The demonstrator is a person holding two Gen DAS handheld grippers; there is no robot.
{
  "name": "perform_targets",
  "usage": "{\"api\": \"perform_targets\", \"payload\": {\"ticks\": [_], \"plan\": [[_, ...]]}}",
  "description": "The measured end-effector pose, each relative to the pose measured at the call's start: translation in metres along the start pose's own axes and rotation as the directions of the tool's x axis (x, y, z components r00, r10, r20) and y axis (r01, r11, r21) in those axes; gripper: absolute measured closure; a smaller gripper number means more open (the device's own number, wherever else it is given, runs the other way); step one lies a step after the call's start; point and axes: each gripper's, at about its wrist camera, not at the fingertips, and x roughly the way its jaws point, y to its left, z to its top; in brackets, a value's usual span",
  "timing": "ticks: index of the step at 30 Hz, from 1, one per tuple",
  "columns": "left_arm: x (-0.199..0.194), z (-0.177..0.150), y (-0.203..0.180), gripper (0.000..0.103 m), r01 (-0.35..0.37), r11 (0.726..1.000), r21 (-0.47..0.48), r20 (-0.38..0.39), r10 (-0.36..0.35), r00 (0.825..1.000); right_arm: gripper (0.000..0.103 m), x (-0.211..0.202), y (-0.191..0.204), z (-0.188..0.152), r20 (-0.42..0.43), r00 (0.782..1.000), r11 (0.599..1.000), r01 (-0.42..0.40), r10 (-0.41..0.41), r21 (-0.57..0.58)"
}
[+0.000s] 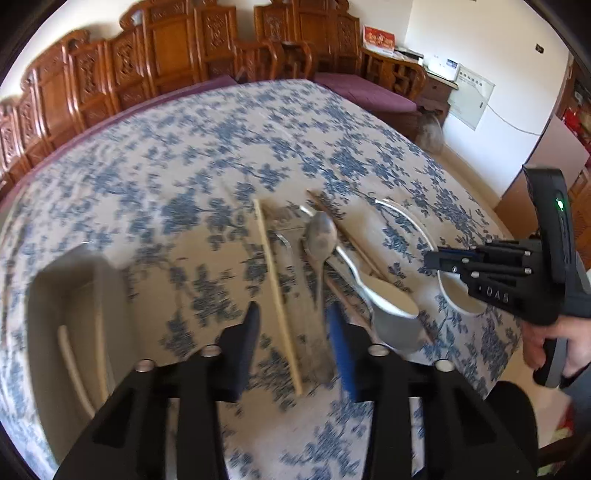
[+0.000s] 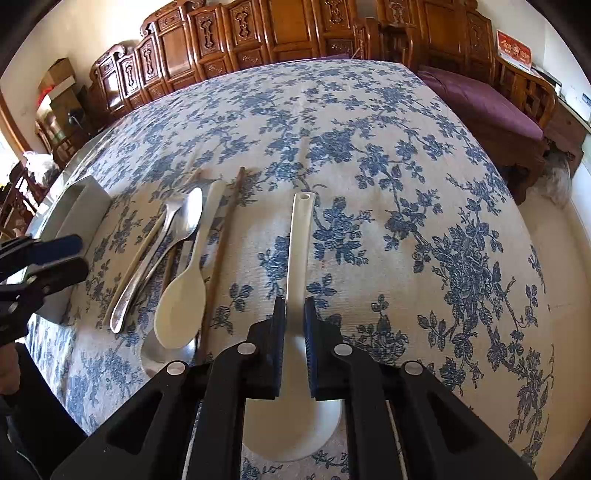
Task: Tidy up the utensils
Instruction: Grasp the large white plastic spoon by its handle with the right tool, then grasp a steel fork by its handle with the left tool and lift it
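My right gripper [image 2: 294, 317] is shut on the neck of a large white rice spoon [image 2: 298, 243] that lies on the blue-flowered cloth; its bowl [image 2: 291, 428] shows under the gripper. To its left lie a smaller white spoon [image 2: 181, 306], a metal spoon [image 2: 162, 251], pale chopsticks [image 2: 136, 258] and a dark chopstick [image 2: 221, 243]. My left gripper [image 1: 293, 325] is open above a pale chopstick [image 1: 277, 291] and the metal spoon [image 1: 319, 236]. The right gripper also shows in the left wrist view [image 1: 439, 260].
A grey utensil tray [image 1: 62, 295] stands at the table's left, with a pale utensil in it; it also shows in the right wrist view [image 2: 79, 206]. Carved wooden chairs [image 2: 258, 33] and a purple-cushioned bench [image 2: 491, 103] ring the table.
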Motion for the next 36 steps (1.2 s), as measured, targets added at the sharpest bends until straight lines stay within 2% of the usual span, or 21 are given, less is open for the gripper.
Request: {"api": "perform_targets", "payload": {"ticks": [2,5,16,27,36], "plan": [[0.01,0.006,-0.002,0.081,0.012,1.0,-0.004,-0.016,-0.013,1.0,0.091,0.0,0.0,0.0,0.003,1.0,1.0,-0.005,0.005,-0.001],[0.025,0.015,-0.005,0.083,0.02,1.0,-0.004,-0.035,-0.02,0.999,0.091,0.0,-0.003,0.0,0.005,1.0,1.0,-0.013,0.013,0.007],[0.069,0.032,-0.002,0.092,-0.032,0.999,-0.039,-0.125,0.027,0.992,0.091,-0.001,-0.006,-0.001,0.02,0.999,0.999,-0.027,0.026,0.031],[0.066,0.032,-0.003,0.097,-0.044,0.999,-0.028,-0.118,0.04,0.992,0.091,-0.001,0.001,0.0,0.023,0.999,1.0,-0.027,0.027,0.013],[0.028,0.024,-0.001,0.097,-0.054,0.998,-0.019,-0.044,0.053,0.998,0.091,-0.014,0.015,0.005,0.056,0.998,0.999,-0.041,0.042,-0.017]]}}
